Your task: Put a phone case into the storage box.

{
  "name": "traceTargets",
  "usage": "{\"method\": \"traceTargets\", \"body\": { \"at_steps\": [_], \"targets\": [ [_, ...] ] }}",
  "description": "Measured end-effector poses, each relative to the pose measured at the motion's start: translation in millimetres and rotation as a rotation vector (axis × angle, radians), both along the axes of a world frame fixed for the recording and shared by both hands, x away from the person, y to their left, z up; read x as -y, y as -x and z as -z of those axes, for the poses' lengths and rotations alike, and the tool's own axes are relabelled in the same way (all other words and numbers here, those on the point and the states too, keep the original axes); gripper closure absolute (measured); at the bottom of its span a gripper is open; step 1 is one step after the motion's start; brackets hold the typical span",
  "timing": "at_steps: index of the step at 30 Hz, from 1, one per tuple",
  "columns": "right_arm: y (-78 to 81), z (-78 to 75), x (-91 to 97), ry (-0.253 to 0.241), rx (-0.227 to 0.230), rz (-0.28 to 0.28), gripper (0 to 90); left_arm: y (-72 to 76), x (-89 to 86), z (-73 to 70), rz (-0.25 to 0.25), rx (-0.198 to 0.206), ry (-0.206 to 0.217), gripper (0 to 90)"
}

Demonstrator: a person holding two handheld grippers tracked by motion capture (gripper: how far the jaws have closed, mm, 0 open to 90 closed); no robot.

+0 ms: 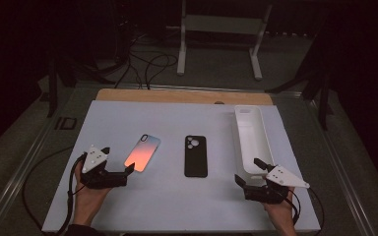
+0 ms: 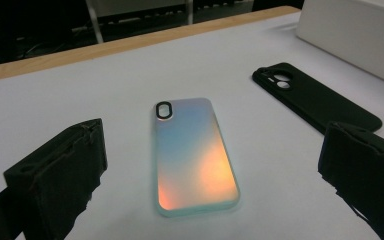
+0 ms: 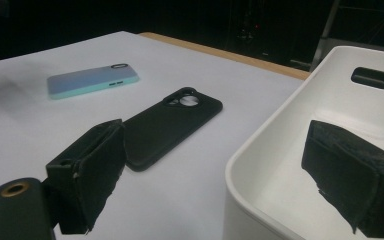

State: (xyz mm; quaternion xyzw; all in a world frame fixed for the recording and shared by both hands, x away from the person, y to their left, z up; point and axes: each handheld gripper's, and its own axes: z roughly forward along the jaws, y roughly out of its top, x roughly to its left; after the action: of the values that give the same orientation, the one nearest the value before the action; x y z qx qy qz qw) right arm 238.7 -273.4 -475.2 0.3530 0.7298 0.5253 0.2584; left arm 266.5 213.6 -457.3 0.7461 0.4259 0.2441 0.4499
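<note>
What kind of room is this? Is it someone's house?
Probably not a house; it looks like a lab or workshop. A white table sits in a dark room, cables trail over the floor, and a metal stand is behind.

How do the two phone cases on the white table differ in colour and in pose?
The iridescent case shimmers pale blue to orange, while the black case is plain matte black. The iridescent case lies tilted, its camera end leaning toward the white bin; the black case lies straight. The iridescent case has one oval camera opening; the black case has round ones. Both lie flat, back up, untouched.
</note>
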Motion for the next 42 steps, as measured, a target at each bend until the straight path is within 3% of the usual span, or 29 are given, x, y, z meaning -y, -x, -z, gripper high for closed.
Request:
{"method": "traceTargets", "body": {
  "at_steps": [21, 42],
  "targets": [
    [-0.3, 1.3, -0.4, 0.002, -0.007, 0.002, 10.5, -34.8, 12.5, 9.5, 0.006, -0.062, -0.057, 0.0],
    [-0.9, 2.4, -0.3, 0.005, -0.018, -0.002, 10.5, -65.3, 18.4, 31.1, -0.017, -0.178, -0.101, 0.0]
  ]
}}
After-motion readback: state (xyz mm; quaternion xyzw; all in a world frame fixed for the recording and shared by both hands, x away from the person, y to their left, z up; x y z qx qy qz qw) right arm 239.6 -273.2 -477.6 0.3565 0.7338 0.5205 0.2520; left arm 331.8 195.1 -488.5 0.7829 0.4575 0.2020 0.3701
